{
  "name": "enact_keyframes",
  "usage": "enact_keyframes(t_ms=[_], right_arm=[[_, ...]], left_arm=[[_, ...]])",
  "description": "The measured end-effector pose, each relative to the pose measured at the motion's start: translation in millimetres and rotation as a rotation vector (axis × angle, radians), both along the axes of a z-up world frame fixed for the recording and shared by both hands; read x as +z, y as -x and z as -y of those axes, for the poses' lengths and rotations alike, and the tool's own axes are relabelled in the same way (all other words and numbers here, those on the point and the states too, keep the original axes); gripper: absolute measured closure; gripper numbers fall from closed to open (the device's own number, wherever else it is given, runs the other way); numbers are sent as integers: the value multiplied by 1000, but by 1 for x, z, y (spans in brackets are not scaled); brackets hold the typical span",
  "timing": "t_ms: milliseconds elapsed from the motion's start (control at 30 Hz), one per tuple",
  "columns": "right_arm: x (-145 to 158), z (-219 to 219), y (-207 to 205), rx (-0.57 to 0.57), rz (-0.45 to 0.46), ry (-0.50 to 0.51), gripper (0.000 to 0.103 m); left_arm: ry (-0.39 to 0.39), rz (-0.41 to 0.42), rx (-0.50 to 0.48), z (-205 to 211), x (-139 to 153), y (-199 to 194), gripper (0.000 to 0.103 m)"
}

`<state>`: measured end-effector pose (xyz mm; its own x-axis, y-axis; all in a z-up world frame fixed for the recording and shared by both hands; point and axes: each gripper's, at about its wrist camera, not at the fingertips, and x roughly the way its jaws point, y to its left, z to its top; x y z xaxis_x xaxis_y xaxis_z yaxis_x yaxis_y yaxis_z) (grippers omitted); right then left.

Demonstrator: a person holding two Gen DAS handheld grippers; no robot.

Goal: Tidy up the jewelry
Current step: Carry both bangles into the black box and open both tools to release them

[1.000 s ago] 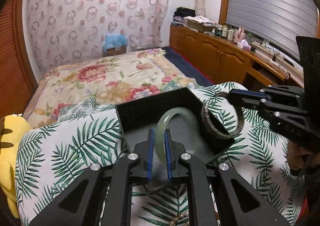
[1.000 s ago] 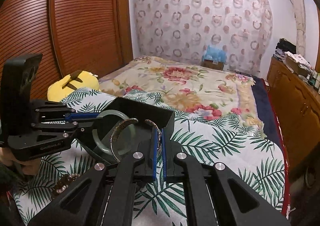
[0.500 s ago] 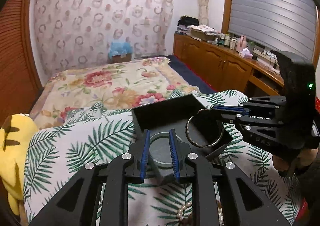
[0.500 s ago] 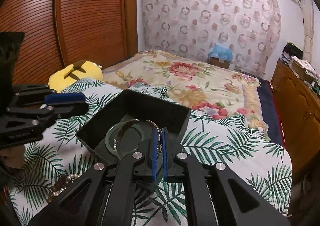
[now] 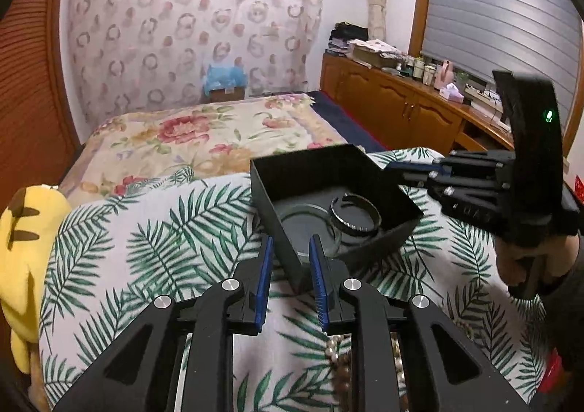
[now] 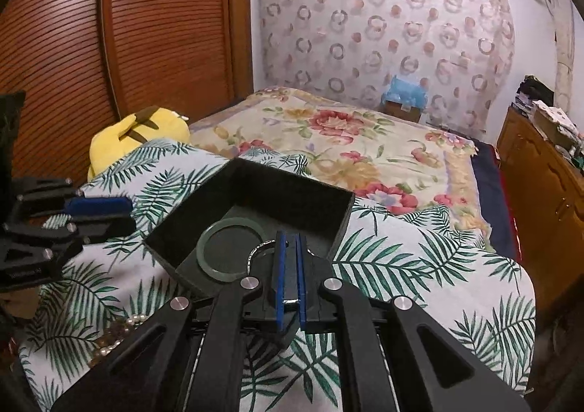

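- Jewelry counted: two bangles, one pale green jade bangle (image 6: 233, 221) and one open metal bangle (image 5: 356, 230), plus a heap of pearl and brown beads (image 6: 120, 330) whose strands cannot be counted.
- Both bangles lie side by side on the floor of the single black box (image 6: 292, 200). The beads lie outside it on the palm-leaf cloth (image 5: 146, 229).
- One yellow plush toy (image 6: 138, 134) sits at the cloth's edge.
- Left gripper (image 5: 291, 240): its fingers have just been opening and stand a little apart, released. Nothing is between them, and the box's near corner shows through the gap.
- Right gripper (image 6: 291, 237): fingers clenched together at the box rim. The metal bangle's arc shows just beside them, and contact cannot be told.
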<state>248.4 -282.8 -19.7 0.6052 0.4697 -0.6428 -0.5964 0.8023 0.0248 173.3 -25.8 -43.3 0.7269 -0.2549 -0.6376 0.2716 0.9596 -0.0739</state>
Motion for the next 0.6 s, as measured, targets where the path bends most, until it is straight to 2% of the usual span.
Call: enact_keyframes(t_ms=[367, 600], right_arm=[[8, 20, 44, -20, 4, -9, 97], [-6, 32, 75, -31, -40, 10, 96]], left_arm=[[5, -8, -16, 4, -6, 37, 84], [10, -24, -15, 3, -13, 65, 84]])
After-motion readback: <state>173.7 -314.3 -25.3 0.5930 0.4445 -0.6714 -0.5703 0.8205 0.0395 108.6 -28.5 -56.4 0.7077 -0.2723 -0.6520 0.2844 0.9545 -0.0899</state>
